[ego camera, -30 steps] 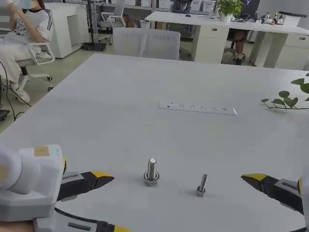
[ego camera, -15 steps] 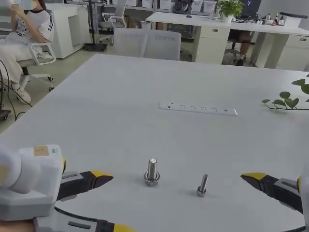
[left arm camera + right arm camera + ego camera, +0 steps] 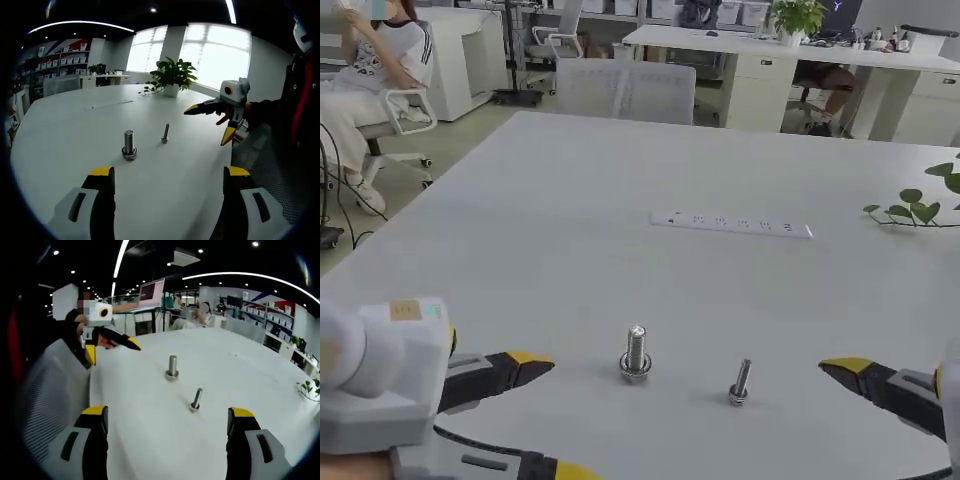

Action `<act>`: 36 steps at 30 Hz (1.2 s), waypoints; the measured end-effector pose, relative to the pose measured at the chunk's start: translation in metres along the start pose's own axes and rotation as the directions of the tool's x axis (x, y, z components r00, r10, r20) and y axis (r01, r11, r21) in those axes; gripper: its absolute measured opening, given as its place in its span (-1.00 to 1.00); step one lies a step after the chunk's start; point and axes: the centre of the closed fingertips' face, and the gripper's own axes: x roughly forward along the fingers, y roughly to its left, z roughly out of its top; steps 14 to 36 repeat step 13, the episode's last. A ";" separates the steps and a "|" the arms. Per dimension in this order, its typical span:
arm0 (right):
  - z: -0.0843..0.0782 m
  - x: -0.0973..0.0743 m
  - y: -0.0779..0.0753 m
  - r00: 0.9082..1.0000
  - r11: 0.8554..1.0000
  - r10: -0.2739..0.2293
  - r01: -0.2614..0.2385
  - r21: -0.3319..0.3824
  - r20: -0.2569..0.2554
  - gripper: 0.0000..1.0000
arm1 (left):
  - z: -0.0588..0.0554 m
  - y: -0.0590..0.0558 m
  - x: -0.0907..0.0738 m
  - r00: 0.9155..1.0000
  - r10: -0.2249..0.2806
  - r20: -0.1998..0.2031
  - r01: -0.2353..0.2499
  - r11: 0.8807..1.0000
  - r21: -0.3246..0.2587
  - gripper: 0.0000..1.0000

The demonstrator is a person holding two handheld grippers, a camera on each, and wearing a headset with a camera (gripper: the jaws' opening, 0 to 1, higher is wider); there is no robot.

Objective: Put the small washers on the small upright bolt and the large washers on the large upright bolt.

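Both sets of tongs are spread wide and empty: the left tongs [image 3: 167, 172] lie nearer the large bolt [image 3: 635, 353], the right tongs [image 3: 167, 411] nearer the small bolt [image 3: 740, 382], both bolts standing on the desk [image 3: 620, 260] between them, long axes roughly vertical.

**Three views, one pair of bolts**

The head view looks forward and down across the bench [image 3: 570, 230]. Each gripper view faces inward from its own side, low over the bench. All three share the large bolt [image 3: 635, 354] and small bolt [image 3: 740, 382].
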 end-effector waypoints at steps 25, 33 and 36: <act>0.000 -0.001 -0.001 1.000 1.000 -0.001 0.001 0.002 -0.004 1.00 | 0.000 0.000 0.000 1.000 -0.003 -0.004 0.003 1.000 0.000 0.79; 0.000 -0.001 -0.001 1.000 1.000 -0.001 0.001 0.002 -0.004 1.00 | 0.000 0.000 0.000 1.000 -0.003 -0.004 0.003 1.000 0.000 0.79; 0.000 -0.001 -0.001 1.000 1.000 -0.001 0.001 0.002 -0.004 1.00 | 0.000 0.000 0.000 1.000 -0.003 -0.004 0.003 1.000 0.000 0.79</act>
